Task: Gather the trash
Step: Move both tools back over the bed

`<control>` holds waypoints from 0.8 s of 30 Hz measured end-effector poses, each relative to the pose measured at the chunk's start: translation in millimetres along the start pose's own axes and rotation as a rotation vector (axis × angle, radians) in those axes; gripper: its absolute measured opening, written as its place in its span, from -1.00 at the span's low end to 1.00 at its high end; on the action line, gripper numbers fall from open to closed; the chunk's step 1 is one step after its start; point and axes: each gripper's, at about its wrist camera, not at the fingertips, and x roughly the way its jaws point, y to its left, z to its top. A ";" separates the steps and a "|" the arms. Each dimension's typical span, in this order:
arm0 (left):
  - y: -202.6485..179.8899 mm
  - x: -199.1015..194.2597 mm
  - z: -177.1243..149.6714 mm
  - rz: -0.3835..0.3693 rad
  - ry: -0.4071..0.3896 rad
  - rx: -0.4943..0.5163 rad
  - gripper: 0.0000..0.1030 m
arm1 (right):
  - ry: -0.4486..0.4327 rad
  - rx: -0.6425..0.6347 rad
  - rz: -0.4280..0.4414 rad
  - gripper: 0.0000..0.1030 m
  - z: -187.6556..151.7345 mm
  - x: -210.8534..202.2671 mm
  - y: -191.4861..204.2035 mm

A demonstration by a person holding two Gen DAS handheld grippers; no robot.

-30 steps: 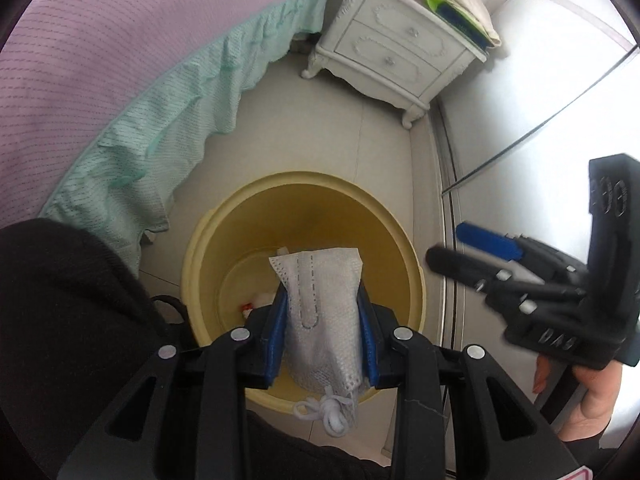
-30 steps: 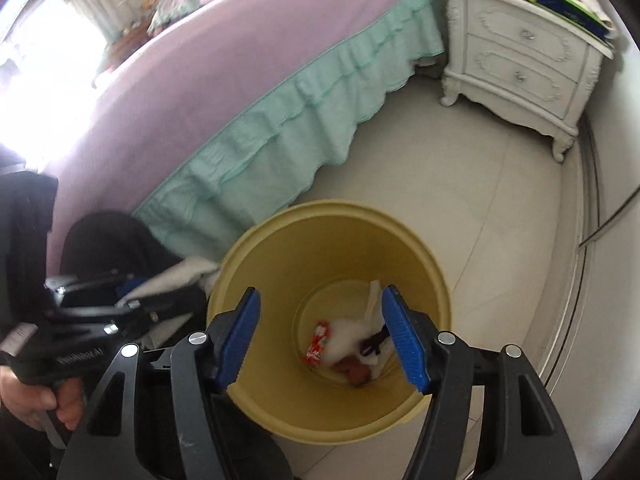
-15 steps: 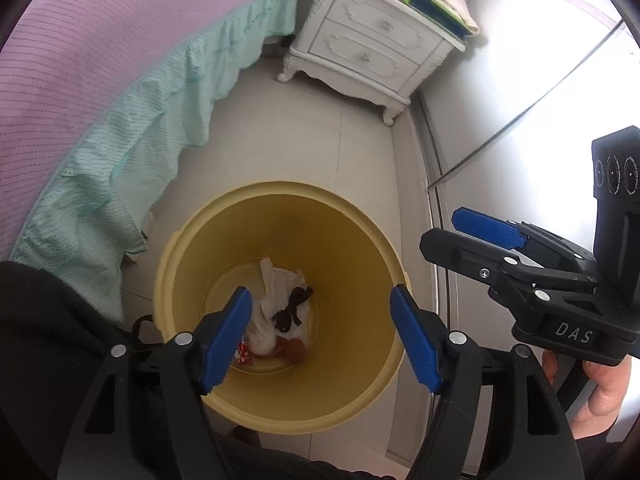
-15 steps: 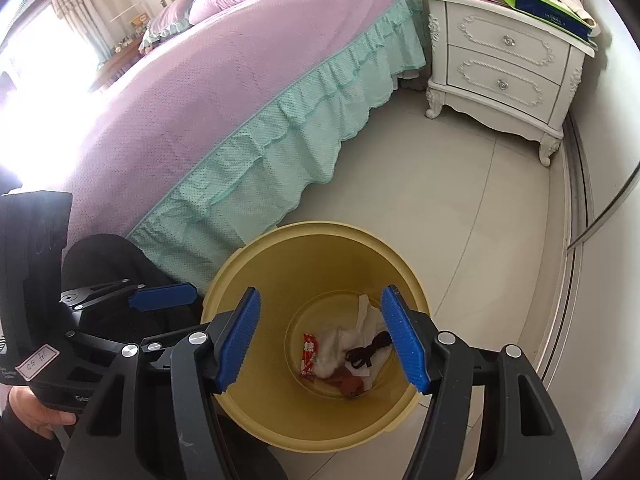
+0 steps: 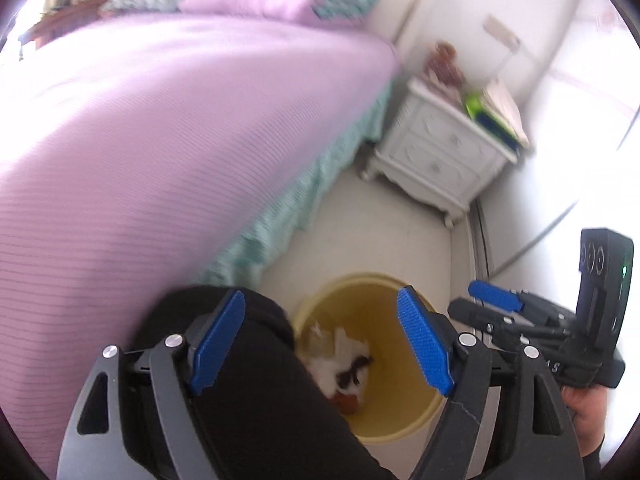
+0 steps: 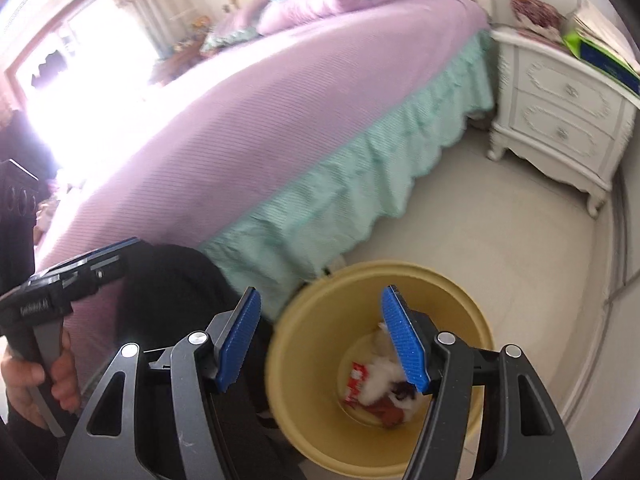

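A yellow bin stands on the tiled floor beside the bed and also shows in the right wrist view. White, dark and red trash lies at its bottom, seen too in the right wrist view. My left gripper is open and empty, above the bin's near left side. My right gripper is open and empty above the bin's left rim. The right gripper also shows at the right of the left wrist view.
A bed with a purple cover and green frill fills the left. A white nightstand with books stands at the far right by the wall. A dark-clothed leg lies below my left gripper.
My left gripper opened and let go of the white mask, which dropped into the bin. Both grippers have since tilted up and drawn back, so more of the bed is in view.
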 end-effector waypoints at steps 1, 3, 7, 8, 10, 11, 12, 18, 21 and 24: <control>5.1 -7.4 2.4 0.013 -0.019 -0.009 0.52 | -0.013 -0.013 0.016 0.21 2.2 -1.1 7.2; 13.3 -23.6 6.0 0.038 -0.060 -0.023 0.52 | -0.045 -0.037 0.064 0.21 7.4 -4.3 21.4; 30.6 -54.7 11.6 0.132 -0.138 -0.045 0.52 | -0.107 -0.126 0.145 0.21 18.7 -9.2 57.6; 35.5 -62.5 11.6 0.162 -0.155 -0.050 0.55 | -0.116 -0.154 0.169 0.24 21.3 -8.6 68.6; 49.0 -79.9 13.1 0.232 -0.182 -0.080 0.62 | -0.129 -0.216 0.224 0.34 27.0 -4.2 94.3; 57.6 -87.9 13.5 0.262 -0.192 -0.099 0.63 | -0.138 -0.252 0.240 0.38 29.9 -1.2 108.9; 67.8 -97.7 12.9 0.294 -0.208 -0.124 0.64 | -0.147 -0.281 0.258 0.40 32.8 1.7 121.9; 127.6 -157.4 2.0 0.486 -0.306 -0.265 0.82 | -0.197 -0.412 0.378 0.69 53.2 17.7 197.4; 154.6 -187.0 -3.4 0.579 -0.359 -0.338 0.92 | -0.211 -0.440 0.418 0.76 62.9 27.6 232.2; 180.1 -207.8 -6.7 0.645 -0.384 -0.389 0.92 | -0.205 -0.462 0.453 0.84 71.2 37.7 263.6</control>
